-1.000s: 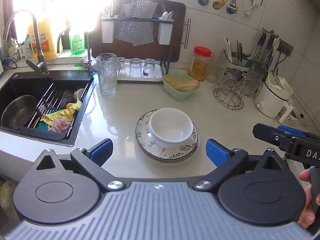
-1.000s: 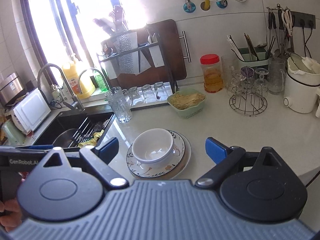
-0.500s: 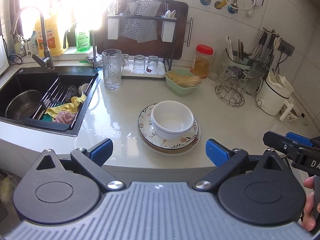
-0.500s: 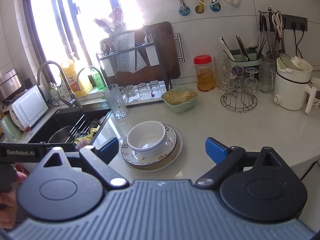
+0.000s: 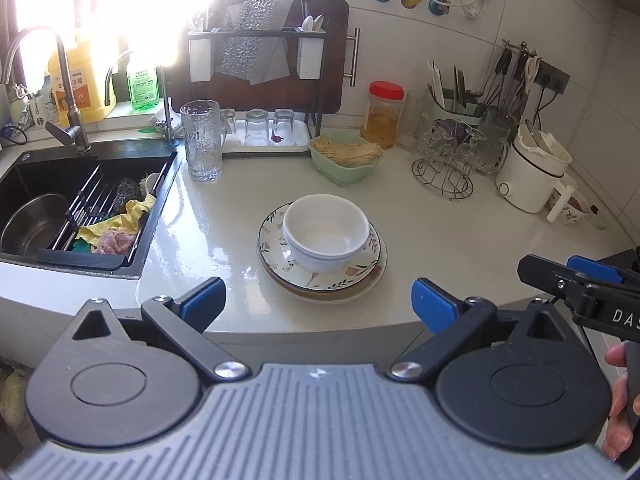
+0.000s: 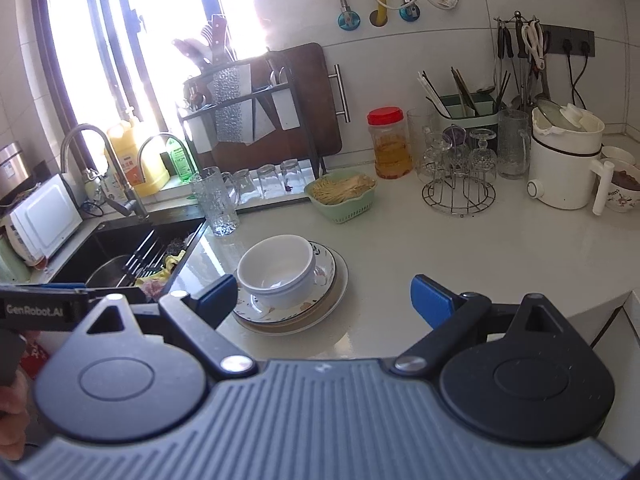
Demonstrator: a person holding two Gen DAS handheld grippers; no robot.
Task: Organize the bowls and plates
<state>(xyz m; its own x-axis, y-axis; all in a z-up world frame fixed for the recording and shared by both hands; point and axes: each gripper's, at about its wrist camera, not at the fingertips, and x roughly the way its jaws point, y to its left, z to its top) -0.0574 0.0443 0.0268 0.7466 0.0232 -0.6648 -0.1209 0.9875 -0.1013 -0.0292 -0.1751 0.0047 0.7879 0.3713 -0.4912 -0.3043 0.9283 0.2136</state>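
Desk [image 5: 420, 240]: two stacked bowls [image 5: 326, 232] on two plates [image 5: 360, 276] (near front edge); both hand-held grippers, left [image 5: 318, 302] and right [image 6: 322, 298], spread wide, empty.

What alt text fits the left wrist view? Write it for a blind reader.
White bowls sit nested on stacked floral plates on a pale kitchen counter, straight ahead of the left gripper, its jaws open and empty. A black sink lies to the left, and the right gripper shows at the right edge.
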